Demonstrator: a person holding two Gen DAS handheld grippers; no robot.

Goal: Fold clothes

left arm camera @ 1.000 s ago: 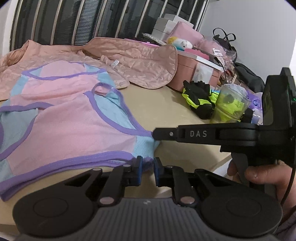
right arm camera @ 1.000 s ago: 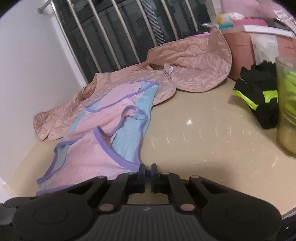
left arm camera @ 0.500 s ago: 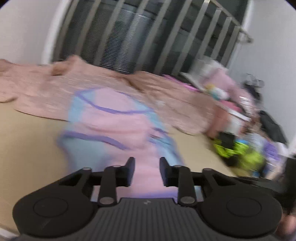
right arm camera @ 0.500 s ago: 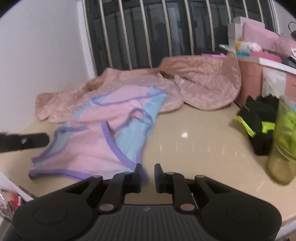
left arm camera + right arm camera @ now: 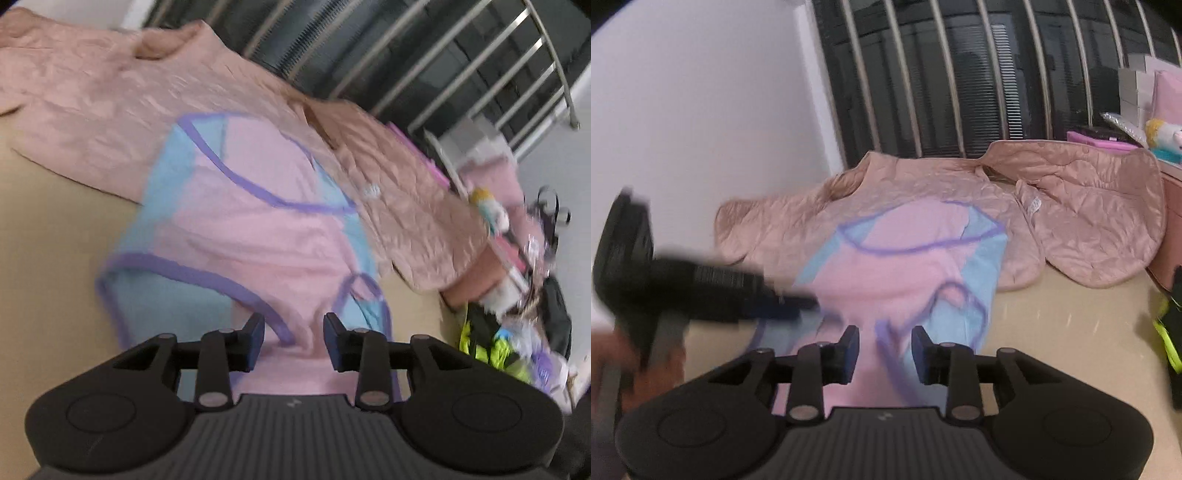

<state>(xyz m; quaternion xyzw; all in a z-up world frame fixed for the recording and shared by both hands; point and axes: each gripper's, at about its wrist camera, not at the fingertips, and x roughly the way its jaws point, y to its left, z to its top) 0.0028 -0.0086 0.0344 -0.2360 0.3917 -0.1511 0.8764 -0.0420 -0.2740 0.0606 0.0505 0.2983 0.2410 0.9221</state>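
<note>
Hem of pink top (image 5: 258,236) carried up over itself since a sec ago, now folded on desk (image 5: 1071,332) atop quilted jacket (image 5: 1089,221). Left gripper (image 5: 293,332) & right gripper (image 5: 884,350) jaws opening, cloth released. Prob first fold done.

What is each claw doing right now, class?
Left claw: opening, empty, above the pink top.
Right claw: opening, empty, above the same top.
</note>
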